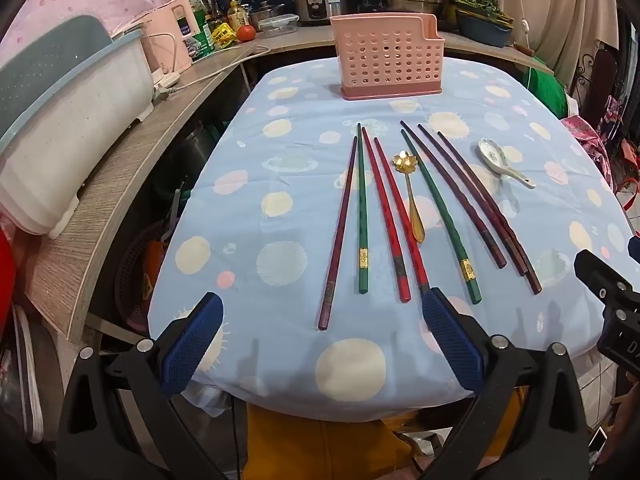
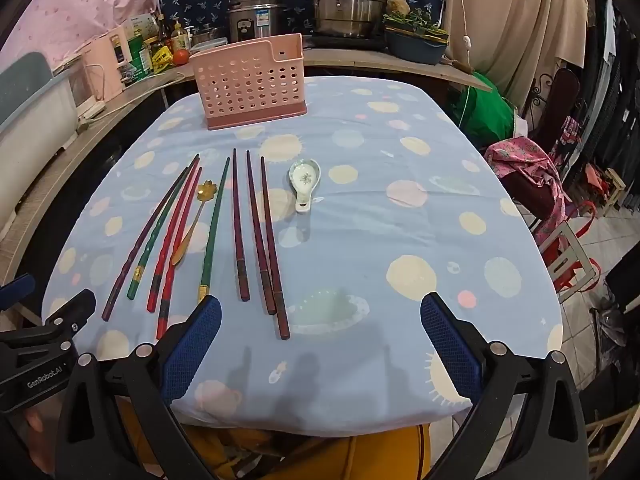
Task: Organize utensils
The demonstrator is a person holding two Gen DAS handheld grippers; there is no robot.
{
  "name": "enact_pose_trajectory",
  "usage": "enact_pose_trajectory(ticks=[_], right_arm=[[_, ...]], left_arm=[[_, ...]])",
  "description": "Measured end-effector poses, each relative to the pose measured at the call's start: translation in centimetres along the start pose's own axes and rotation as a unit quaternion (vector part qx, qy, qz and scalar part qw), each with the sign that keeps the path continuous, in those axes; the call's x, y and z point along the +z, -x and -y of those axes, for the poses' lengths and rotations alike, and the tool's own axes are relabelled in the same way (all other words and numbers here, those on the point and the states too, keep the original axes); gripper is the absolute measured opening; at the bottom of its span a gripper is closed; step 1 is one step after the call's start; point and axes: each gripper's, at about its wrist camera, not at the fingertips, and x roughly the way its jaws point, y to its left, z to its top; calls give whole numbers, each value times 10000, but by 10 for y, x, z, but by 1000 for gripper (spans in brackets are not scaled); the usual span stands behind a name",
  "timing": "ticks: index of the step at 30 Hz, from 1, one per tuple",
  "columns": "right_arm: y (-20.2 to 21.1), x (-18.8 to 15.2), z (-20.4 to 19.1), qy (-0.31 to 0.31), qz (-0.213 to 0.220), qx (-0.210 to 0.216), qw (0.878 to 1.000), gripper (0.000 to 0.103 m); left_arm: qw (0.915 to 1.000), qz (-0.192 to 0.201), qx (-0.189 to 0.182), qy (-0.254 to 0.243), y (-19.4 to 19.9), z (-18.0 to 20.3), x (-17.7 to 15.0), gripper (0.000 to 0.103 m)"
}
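Left gripper [image 1: 322,340] open, empty – right view alone shows pink bundle [image 2: 528,168]

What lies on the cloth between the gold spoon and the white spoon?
Between the gold spoon and the white spoon lie one green chopstick and three dark brown chopsticks. Both wrist views show this.

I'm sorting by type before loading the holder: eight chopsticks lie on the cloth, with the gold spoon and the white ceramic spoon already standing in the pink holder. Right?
Not quite. Eight chopsticks, yes, but both spoons still lie on the cloth: the gold spoon among the chopsticks, the ceramic spoon to their right. The left wrist view shows the pink holder standing apart behind them.
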Motion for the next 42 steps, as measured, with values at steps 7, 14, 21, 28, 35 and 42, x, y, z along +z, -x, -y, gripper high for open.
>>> enact_pose_trajectory(ticks=[7, 14, 21, 28, 35, 42], right_arm=[[0, 0, -1, -13, -9, -23, 10000, 96], [0, 1, -3, -8, -12, -26, 10000, 96], [-1, 2, -4, 21, -32, -29, 10000, 96], [-5, 0, -9, 25, -45, -45, 10000, 96], [-5, 7, -9, 39, -62, -43, 10000, 96], [-5, 7, -9, 40, -67, -72, 9999, 96]], left_arm=[[10000, 2, -5, 0, 3, 2, 0, 95], [10000, -69, -40, -3, 0, -4, -3, 95], [9999, -101, -2, 40, -3, -6, -1, 95], [9999, -121, -21, 33, -8, -8, 1, 95], [9999, -124, -14, 61, -12, -11, 4, 95], [9999, -114, -44, 62, -12, -8, 2, 96]])
